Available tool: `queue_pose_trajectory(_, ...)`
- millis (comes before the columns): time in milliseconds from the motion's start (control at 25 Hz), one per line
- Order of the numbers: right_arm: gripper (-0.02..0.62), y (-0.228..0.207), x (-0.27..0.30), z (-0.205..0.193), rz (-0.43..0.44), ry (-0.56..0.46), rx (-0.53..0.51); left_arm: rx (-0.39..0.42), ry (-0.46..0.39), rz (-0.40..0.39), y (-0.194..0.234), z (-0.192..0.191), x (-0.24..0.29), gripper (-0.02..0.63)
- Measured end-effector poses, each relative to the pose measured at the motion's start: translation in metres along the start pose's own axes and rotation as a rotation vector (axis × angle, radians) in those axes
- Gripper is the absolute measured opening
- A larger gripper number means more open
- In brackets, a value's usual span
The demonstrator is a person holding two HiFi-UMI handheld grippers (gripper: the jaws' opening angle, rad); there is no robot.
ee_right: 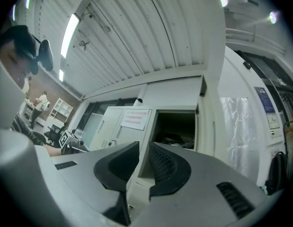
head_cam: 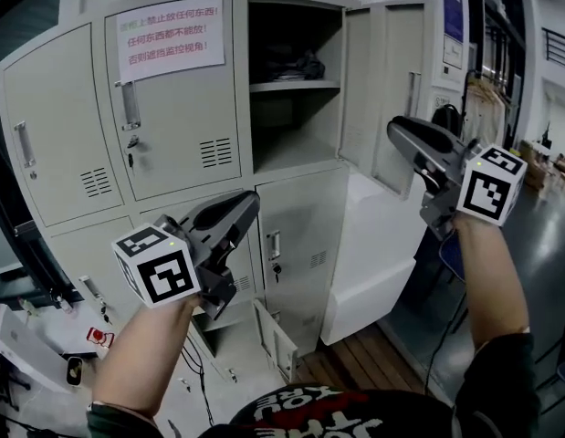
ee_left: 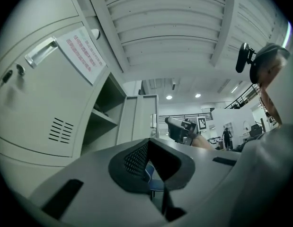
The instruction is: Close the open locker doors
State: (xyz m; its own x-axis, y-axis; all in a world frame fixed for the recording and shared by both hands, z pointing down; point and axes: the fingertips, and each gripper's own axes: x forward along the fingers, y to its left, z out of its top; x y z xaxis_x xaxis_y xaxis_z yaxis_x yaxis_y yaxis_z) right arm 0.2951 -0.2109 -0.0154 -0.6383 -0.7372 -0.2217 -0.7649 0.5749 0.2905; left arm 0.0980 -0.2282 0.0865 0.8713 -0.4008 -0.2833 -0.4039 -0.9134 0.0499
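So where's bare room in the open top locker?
Below the shelf the compartment looks bare. Above it a dark bundle crowds the back. The doorway between notice door and open door is unblocked.

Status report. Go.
Left gripper and right gripper raised, jaws slightly apart, empty. Top door open; low door open. Neither touched yet. No obstruction seen.

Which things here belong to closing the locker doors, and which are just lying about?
For the job:
open upper door
open bottom door

Just lying about:
paper notice on a shut door
dark bundle on the upper shelf
small red-and-white thing, low left
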Motion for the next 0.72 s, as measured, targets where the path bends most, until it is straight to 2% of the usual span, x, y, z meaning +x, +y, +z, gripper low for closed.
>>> queue_pose_trajectory(200,0.075,-0.057,-0.045,0.015,-0.019,-0.031,0.018,-0.009,0.017,-0.015,-0.019,-0.015,0.050,0.003)
queue_pose_trajectory(320,0.103,-0.087,-0.058,0.017,-0.005,-0.041,0.044,-0.012,0.022,-0.018,-0.026,-0.020,0.070,0.003)
queue_pose_trajectory(480,0.129,-0.118,-0.058,0.014,0.054,-0.058,0.107,-0.017,0.036,-0.024,-0.032,-0.027,0.091,0.003)
queue_pose_trajectory(720,0.183,-0.141,-0.039,0.001,0.154,-0.053,0.213,-0.019,0.048,-0.033,-0.038,-0.034,0.107,0.003)
